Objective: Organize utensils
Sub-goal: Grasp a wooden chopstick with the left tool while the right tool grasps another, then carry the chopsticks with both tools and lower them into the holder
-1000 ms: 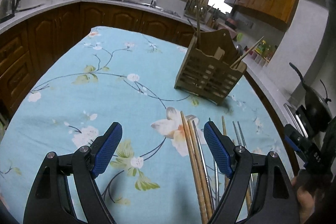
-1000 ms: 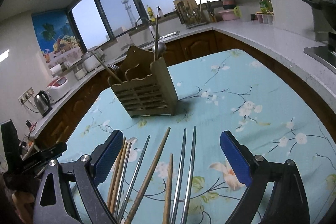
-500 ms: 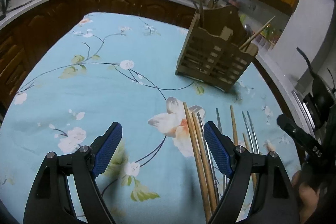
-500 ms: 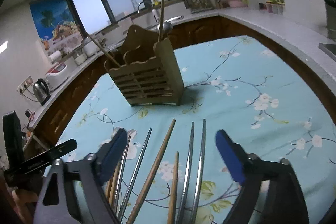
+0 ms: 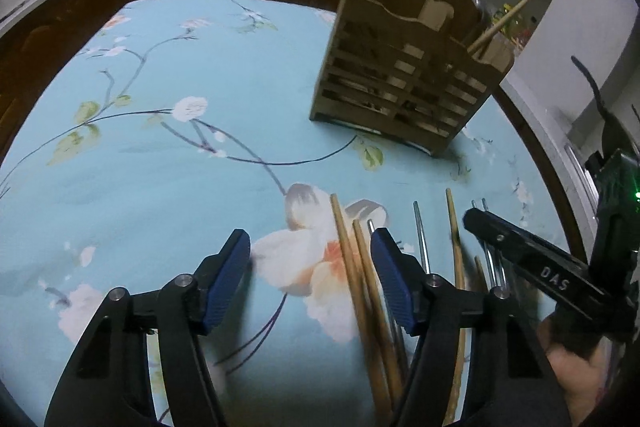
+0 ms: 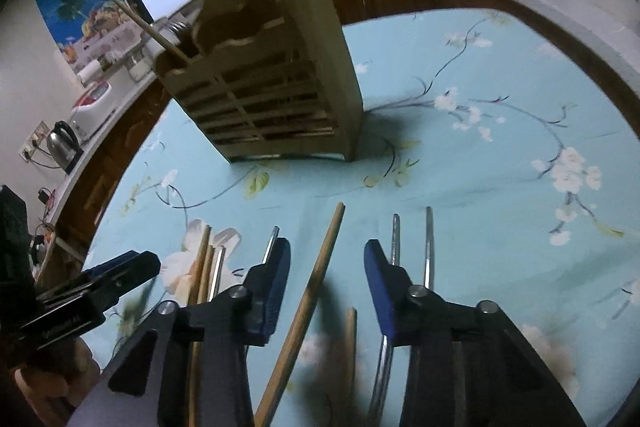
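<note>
Left gripper (image 5: 310, 277) closing around two wooden chopsticks (image 5: 362, 291) on the blue floral tablecloth (image 5: 160, 167); right gripper (image 6: 326, 281) closing around one, untouched. Only the right view shows a kettle (image 6: 62, 143); left reads "DAS". Slatted wooden holder (image 6: 276, 95) stands beyond

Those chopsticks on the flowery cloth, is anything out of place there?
Yes. Wooden chopsticks and metal chopsticks lie loose and mixed on the tablecloth in front of the wooden holder rather than in it. One wooden chopstick already in the holder leans far out over its corner.
</note>
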A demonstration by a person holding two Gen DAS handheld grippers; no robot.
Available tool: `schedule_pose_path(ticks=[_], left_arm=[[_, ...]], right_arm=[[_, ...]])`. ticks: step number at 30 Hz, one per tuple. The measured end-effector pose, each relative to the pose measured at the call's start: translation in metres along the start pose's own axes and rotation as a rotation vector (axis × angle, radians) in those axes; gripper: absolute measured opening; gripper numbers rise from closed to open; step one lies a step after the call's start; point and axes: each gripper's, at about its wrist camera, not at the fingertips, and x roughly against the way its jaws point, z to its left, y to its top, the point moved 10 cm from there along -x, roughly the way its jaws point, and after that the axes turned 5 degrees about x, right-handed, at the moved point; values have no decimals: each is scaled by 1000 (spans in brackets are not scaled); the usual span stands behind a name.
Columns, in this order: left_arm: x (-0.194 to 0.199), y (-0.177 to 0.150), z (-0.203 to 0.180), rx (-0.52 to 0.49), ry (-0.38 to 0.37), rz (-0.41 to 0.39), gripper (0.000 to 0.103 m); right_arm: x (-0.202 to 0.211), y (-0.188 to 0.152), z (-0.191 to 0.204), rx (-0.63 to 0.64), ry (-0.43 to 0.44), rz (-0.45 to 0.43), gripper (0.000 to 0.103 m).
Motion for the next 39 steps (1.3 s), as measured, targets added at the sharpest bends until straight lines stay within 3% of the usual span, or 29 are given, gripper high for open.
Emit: schedule_pose_path(ticks=[7,10,15,18,19,25,30,39], left_arm=[[-29,3,-9,-56,24,61,45],[-33,4,-15,-132,72,44,42],[-34,2,-19,-192,79,43,13],[-33,0,-20,-221,88,33,9],[-32,-1,-20,-220,84,32,9],[-24,-4,-15,-170,37,52,5],[-7,-8,-10,-130,-1,32,4],[73,10,-14,-80,-120,-87,4]], right_arm=[[-17,3,-4,35,-35,39,29],[-20,5,-1,67,-36,46,29],[-25,7,5,147,-71,65,29],[-27,5,9,197,-99,74,24],[-27,5,8,207,-110,76,15],[-23,6,2,154,-79,81,6],[-7,7,5,73,-8,44,5],[62,28,25,49,75,-98,5]])
